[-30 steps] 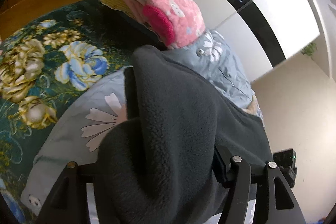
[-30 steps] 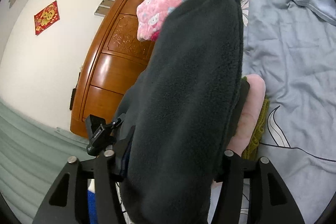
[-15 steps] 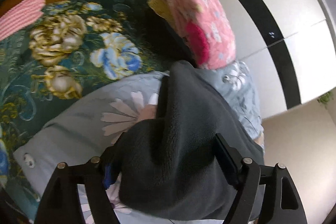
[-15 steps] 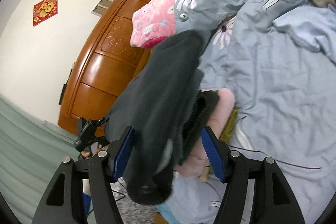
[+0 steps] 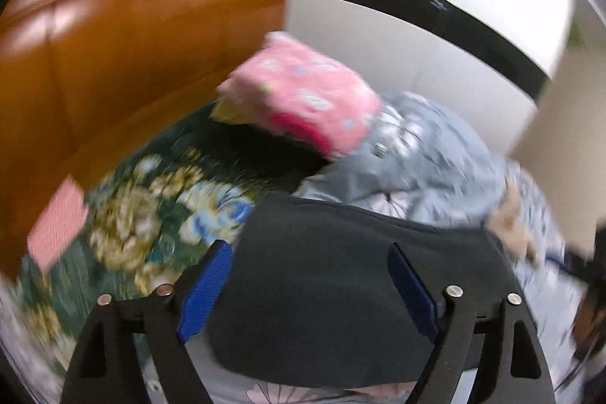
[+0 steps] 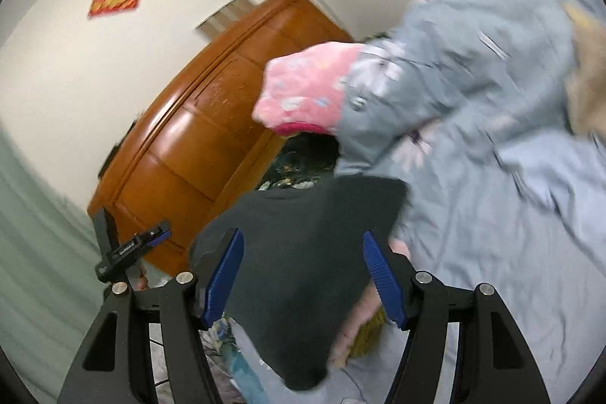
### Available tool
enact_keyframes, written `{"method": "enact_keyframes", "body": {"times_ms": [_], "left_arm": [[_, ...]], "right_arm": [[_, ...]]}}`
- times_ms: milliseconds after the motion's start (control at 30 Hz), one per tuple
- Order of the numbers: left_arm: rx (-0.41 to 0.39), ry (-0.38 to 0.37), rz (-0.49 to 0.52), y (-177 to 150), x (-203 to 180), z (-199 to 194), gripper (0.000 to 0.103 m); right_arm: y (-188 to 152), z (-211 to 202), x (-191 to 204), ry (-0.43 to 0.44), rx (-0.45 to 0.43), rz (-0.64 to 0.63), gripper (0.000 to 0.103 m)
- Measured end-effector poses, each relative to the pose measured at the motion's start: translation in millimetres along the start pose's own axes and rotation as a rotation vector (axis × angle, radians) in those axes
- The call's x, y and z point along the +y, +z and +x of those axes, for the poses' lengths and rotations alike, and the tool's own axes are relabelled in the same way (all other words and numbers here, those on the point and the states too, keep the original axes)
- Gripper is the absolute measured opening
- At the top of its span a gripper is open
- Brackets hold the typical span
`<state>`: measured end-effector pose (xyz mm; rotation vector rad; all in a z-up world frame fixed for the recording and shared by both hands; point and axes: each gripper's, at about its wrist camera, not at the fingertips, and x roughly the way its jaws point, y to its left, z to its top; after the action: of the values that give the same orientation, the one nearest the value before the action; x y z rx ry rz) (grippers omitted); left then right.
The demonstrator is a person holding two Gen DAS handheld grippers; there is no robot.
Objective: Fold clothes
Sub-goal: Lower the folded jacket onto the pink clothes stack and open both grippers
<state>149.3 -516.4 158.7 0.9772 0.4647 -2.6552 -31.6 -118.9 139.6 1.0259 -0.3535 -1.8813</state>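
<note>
Left wrist view shows the dark fleece garment [image 5: 325, 275] lying folded on the bed just ahead of the left tool [image 5: 308, 284], spread wide and empty, likewise the right tool [image 6: 305, 277] over it.

- My left gripper [image 5: 310, 284] is a matte black frame with triangular cut-outs in its arms.
- Its fingers [image 5: 206, 290] carry ribbed blue pads, with round silver screws at the joints.
- My right gripper [image 6: 303, 277] is built the same: black arms, silver screws, blue ribbed pads [image 6: 382, 279].
- Both views are motion-blurred; I can read no markings.
</note>
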Motion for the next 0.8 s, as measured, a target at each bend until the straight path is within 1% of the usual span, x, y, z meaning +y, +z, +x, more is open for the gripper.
{"method": "enact_keyframes", "body": {"times_ms": [67, 133, 200, 267, 367, 433, 533, 600, 700, 800], "left_arm": [[0.021, 0.008, 0.051, -7, -17, 14, 0.087], [0.042, 0.017, 0.101, -15, -33, 28, 0.087], [0.090, 0.024, 0.116, -28, -36, 47, 0.087], [0.132, 0.039, 0.100, -42, -33, 67, 0.087], [0.121, 0.058, 0.113, -58, -31, 79, 0.090], [0.107, 0.047, 0.103, -61, -28, 81, 0.092], [0.104, 0.034, 0.078, -61, -25, 81, 0.092], [0.110, 0.043, 0.074, -58, -25, 81, 0.092], [0.093, 0.068, 0.070, -52, -35, 70, 0.092], [0.050, 0.062, 0.049, -59, -46, 47, 0.092]], "right_arm": [[-2, 22, 22, -0.010, 0.043, -0.059, 0.067], [-14, 41, 31, -0.040, 0.082, -0.112, 0.067], [-28, 60, 37, -0.076, 0.121, -0.164, 0.067], [-42, 78, 43, -0.111, 0.160, -0.215, 0.067], [-57, 97, 47, -0.145, 0.195, -0.269, 0.068], [-61, 101, 48, -0.154, 0.206, -0.291, 0.069], [-59, 101, 48, -0.154, 0.205, -0.284, 0.071], [-56, 100, 47, -0.151, 0.202, -0.268, 0.071], [-50, 80, 54, -0.146, 0.144, -0.238, 0.071], [-54, 56, 67, -0.141, 0.090, -0.246, 0.071]]}}
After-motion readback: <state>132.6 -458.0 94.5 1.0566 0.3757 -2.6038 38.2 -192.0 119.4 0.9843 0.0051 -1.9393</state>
